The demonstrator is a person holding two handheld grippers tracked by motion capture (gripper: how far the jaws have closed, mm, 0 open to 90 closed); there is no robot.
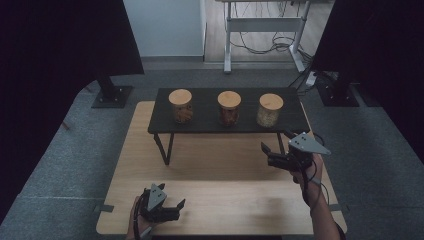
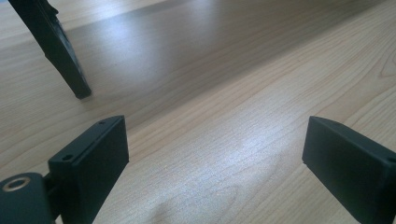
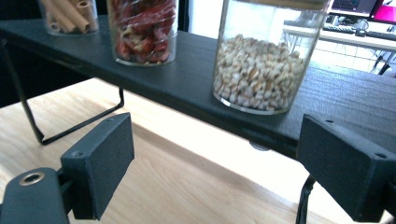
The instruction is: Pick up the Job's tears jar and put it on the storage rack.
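Observation:
Three glass jars with wooden lids stand in a row on a low black shelf [image 1: 205, 114] on the wooden table [image 1: 220, 195]. The left jar [image 1: 180, 106] holds tan rolls, the middle jar [image 1: 229, 108] red pieces, and the right jar [image 1: 270, 110] pale kernels. My right gripper [image 1: 276, 141] hovers open just before the shelf's front right edge. In the right gripper view its jaws [image 3: 215, 154] stand wide below the kernel jar [image 3: 264, 60], with nothing between them. Near the table's front left, my left gripper [image 1: 179, 210] is open over bare wood [image 2: 233, 93].
A thin black shelf leg [image 2: 56, 42] stands ahead of the left gripper. Behind the table are black stand bases [image 1: 112, 95] on grey carpet, and a white desk frame [image 1: 265, 25] with loose cables.

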